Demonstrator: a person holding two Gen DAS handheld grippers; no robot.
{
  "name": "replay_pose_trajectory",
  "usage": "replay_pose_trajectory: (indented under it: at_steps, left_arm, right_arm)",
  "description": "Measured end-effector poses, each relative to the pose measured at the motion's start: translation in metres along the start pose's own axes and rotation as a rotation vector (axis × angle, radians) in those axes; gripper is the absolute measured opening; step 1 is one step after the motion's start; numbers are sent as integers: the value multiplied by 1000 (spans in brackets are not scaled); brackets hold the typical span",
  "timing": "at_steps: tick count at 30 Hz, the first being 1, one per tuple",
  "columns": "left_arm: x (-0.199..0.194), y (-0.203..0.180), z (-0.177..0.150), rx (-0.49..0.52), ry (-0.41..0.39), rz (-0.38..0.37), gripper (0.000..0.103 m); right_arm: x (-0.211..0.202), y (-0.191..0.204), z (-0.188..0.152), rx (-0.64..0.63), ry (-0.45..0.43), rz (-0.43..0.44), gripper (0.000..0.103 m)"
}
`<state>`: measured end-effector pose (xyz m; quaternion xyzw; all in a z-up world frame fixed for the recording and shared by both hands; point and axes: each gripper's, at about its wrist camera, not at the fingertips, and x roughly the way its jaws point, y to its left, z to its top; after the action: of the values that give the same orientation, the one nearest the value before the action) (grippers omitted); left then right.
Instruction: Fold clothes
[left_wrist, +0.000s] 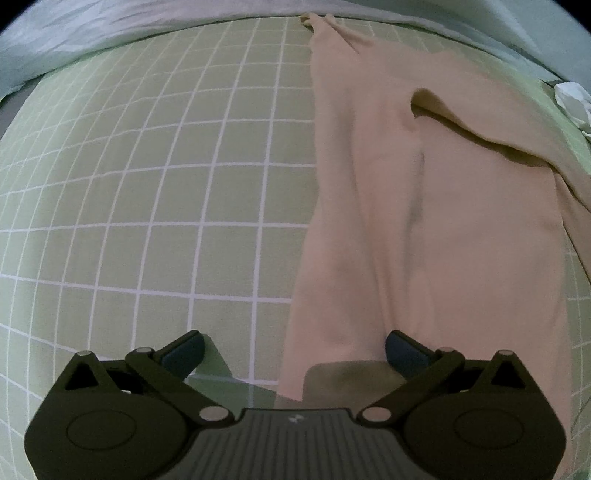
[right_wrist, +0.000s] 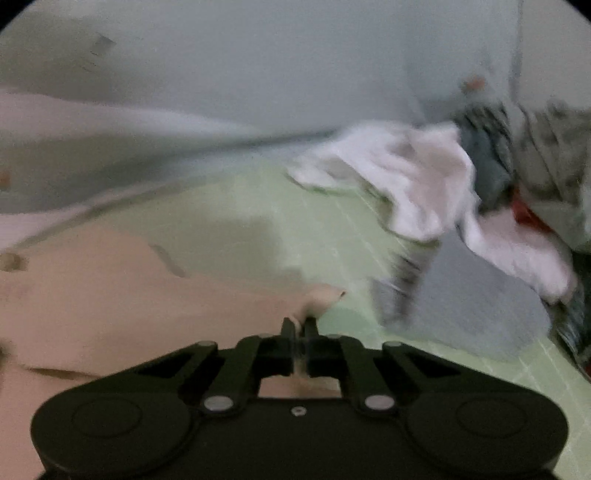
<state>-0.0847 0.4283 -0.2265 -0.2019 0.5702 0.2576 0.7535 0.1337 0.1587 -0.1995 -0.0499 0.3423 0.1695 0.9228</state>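
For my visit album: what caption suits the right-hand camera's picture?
Right gripper pinches a corner of the peach garment on the green checked sheet.

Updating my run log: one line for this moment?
left gripper: open above garment edge | right gripper: shut on peach garment | bedsheet: green grid

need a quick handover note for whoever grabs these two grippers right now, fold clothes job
Left gripper: open wide, pointing down over the near edge of the beige garment, gripping nothing.
Right gripper: shut on a pinched edge of the same beige garment.
Layout: the garment lies spread on the green checked sheet, one flap already turned over near its far right side. A pile of unfolded clothes, white and grey among them, sits to the right.
Done: garment laid out, right grip taken.
Left: probably take a left grip, finish the folds, then the pile.
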Motion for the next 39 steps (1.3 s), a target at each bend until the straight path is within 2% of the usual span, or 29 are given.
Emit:
replay_pose_trajectory:
  at_steps: [2,6,8,10,12,14,15,17,18,20,22,24,27,30,33,39]
  left_arm:
    - [1,1,-1,-4,-4,0,103]
    - [1,2,-5,-19,-11,5,103]
    - [0,1,-9,-26,-13,6,103]
    - [1,1,-10,-36,-11,8,103]
    - [1,2,-11,-48,-6,7,103]
    - [1,6,-12,-75,-6,-1,103]
    - [1,9,-12,-92,-8,-5,103]
    - [-1,15,-13,-123,-13,-27,103]
    - [-4,17,-13,-137,-19,-40,103]
    - [-11,18,-12,-142,-56,-58,103]
    - [-22,12,-9,-105,-110,-51,103]
    - [-31,0,-7,-52,-154,-44,103]
    - [-42,-23,-2,50,-214,-51,103]
    - [-51,-45,1,151,-249,-77,103]
    - [-50,-65,2,228,-249,-118,103]
    - [-33,-100,11,326,-218,-166,101]
  right_arm:
    - [-21,19,0,-43,-51,80,5]
    - [-64,74,-21,-147,-48,305,6]
    - [-70,102,-47,-207,31,384,7]
    - [-68,121,-72,-256,130,404,11]
    - [-67,122,-82,-243,193,429,13]
    - [-71,115,-83,-195,207,442,45]
    - [-73,109,-80,-166,195,442,51]
    - [-78,97,-72,-114,151,405,70]
    - [-80,92,-69,-94,129,381,76]
    - [-82,77,-61,-54,69,291,96]
    - [-76,62,-61,-44,52,204,103]
    - [-71,46,-62,-35,36,117,103]
    - [-56,20,-71,2,64,-6,103]
    - [-45,-4,-83,69,71,-95,103]
    - [-43,-23,-95,105,29,-132,103]
    - [-42,-19,-103,83,-35,-143,103]
